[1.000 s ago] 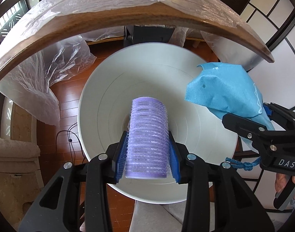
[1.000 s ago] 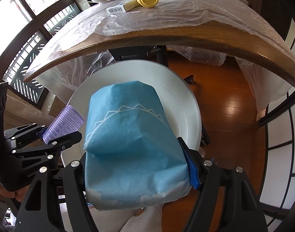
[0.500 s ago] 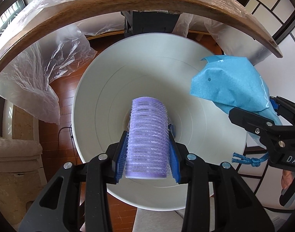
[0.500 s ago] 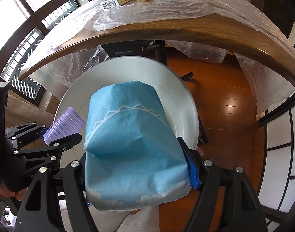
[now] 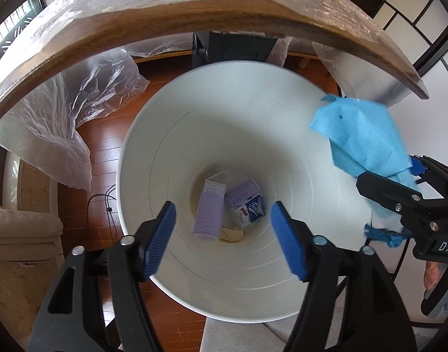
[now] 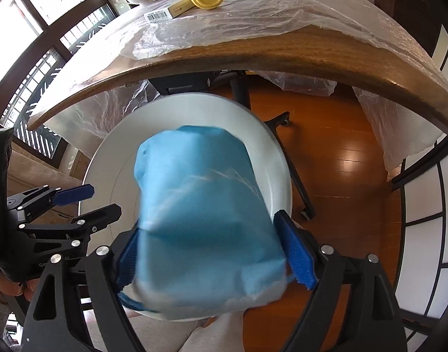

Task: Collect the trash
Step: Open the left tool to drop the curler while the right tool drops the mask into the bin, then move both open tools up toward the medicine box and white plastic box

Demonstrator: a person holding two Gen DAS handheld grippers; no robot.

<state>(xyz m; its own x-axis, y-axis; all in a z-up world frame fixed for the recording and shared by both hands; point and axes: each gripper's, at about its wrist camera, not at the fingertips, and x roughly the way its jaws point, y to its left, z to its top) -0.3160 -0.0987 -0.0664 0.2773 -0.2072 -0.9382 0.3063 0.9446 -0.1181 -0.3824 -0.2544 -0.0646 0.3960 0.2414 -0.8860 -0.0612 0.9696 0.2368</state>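
my left tongs [image 5: 224, 236] just opened, purple roller [image 5: 208, 216] now dropped below in bin [image 5: 171, 111]; right tongs [image 6: 216, 253] opening too, blue bag [image 6: 200, 205] slipping loose between them.

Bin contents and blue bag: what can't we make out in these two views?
- Bin bottom, left wrist view: purple roller motion-blurred; the scraps beside it too small to name.
- Right wrist view: blue bag blurred, covers the bin's inside.
- Bag against right gripper fingers: contact unclear from blur.
- Left gripper: jaws just opened, nothing between.
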